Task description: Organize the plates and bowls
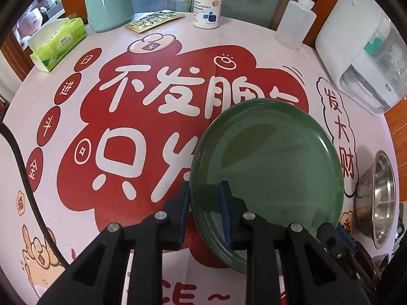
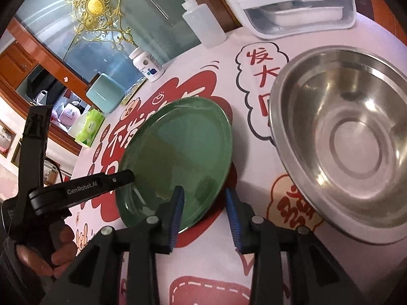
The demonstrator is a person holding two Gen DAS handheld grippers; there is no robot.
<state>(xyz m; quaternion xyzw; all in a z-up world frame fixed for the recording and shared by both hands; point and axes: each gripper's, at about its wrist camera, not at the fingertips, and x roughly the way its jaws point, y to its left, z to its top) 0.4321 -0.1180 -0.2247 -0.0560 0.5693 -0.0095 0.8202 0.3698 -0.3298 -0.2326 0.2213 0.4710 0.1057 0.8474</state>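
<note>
I count one green plate point(image 1: 269, 162), one steel bowl point(image 2: 348, 137) and two tools. My left tool point(image 1: 206, 200) is pinching the near rim of the plate, with one blue pad under the rim and one on top. My right tool point(image 2: 204, 212) is spread, with the plate's edge between its pads, but the pads are not pressing on it. The plate sits tilted over the middle of the surface point(image 1: 76, 96), which has a cloth with big red and white letters. The bowl stands just beside the plate, on its right, and they look close but apart.

The plate is round, smooth and shiny. The bowl is round, deep and bright like a mirror (it has a flat ring at the bottom).

At the far edge I see one white pill bottle point(image 1: 208, 2), one squeeze bottle point(image 1: 296, 16), one pale green jar point(image 1: 109, 5), one green tissue pack point(image 1: 61, 43) and one flat foil packet point(image 1: 155, 19). One white machine point(image 1: 361, 50) stands at the right edge. The left half of the surface is open room.
</note>
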